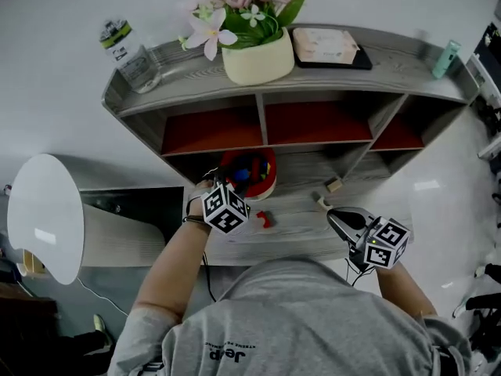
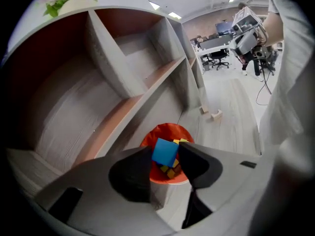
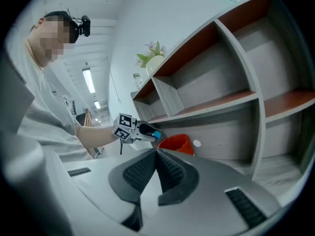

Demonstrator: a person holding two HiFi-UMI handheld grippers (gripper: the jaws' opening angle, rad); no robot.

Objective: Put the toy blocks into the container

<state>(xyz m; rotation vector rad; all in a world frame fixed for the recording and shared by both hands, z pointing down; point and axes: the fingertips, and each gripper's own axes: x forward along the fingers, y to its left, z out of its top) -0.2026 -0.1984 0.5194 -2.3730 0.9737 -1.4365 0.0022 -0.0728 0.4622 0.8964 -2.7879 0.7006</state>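
Pinching the blue block (image 2: 165, 152), the left gripper's (image 2: 166, 157) fingers (image 2: 195, 162) hang above the red container (image 2: 162, 131) at the shelf's (image 1: 301, 227) left end; best centre it over the opening, then spread. The right gripper's (image 3: 156, 154) fingers are pressed together, empty.

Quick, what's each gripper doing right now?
Left gripper: closed on the blue block.
Right gripper: closed, empty.

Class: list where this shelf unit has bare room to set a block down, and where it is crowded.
Bare: the three red-floored compartments; the desk strip between red container and wooden blocks. Crowded: the top shelf, with bottle, flowerpot, packet.
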